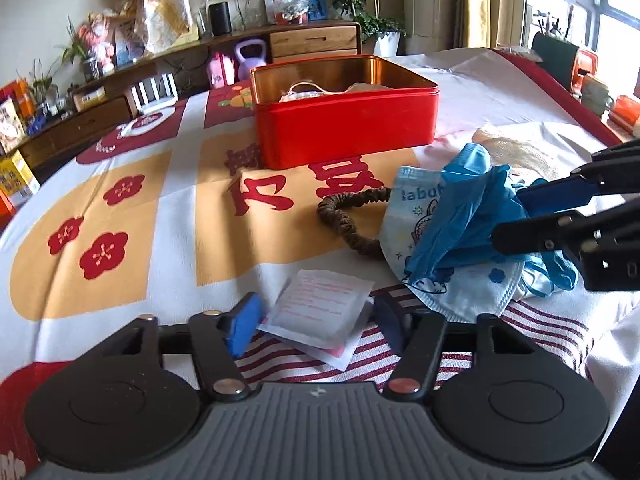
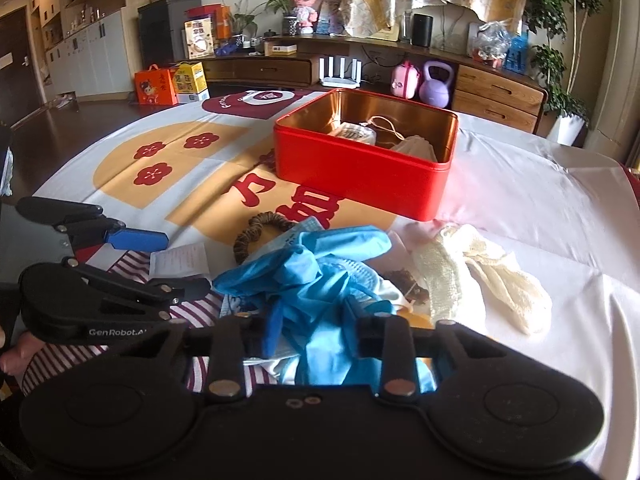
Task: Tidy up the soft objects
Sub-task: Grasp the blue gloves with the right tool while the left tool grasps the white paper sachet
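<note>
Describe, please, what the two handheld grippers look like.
Both the left gripper and the right gripper are black, with two round housings, silver pivot screws and blue pads on the fingers. The left one carries white "GenRobot.AI" lettering on its side.

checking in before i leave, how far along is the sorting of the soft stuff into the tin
Partly done. The open red metal tin already holds a few pale soft items. In hand: the right gripper is closed on the crumpled blue disposable glove; the left gripper straddles a flat white sachet. Left: brown fabric hair band, printed face mask, cream knitted cloth.
</note>
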A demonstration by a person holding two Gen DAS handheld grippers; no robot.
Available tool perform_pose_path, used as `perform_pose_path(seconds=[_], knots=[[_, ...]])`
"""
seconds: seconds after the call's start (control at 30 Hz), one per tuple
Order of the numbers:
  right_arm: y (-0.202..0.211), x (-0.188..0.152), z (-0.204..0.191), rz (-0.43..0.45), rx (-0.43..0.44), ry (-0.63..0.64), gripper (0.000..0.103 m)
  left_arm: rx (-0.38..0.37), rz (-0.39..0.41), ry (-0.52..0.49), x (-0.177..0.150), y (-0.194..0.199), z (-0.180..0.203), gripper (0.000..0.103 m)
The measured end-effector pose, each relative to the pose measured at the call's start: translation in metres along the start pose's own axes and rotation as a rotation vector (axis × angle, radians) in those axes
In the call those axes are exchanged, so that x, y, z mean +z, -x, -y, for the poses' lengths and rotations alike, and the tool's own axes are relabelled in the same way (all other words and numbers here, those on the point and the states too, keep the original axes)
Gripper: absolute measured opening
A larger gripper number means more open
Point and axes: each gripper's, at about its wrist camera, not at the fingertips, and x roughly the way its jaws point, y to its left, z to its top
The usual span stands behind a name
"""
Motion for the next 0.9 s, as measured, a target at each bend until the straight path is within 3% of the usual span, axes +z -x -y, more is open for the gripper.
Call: perform_pose_path(seconds=[0.37, 0.67, 0.7, 0.9], knots=[[0.007, -0.003, 0.004, 0.020, 0.000, -0.059, 0.003, 0.034, 0.014, 0.013, 0.001, 0.004, -0.005, 0.032], [0.030, -0.001, 0.005, 0.076, 0.008, -0.090, 0.001, 0.022, 0.042, 0.062, 0.002, 0.016, -0.011, 0.015], [0.032, -0.001, 0.005, 0.081, 0.012, -0.093, 0.001, 0.018, 0.048, 0.067, 0.002, 0.018, -0.012, 0.002], [0.048, 0.001, 0.005, 0.111, 0.025, -0.106, 0.001, 0.015, 0.063, 0.082, 0.002, 0.027, -0.013, 0.002]])
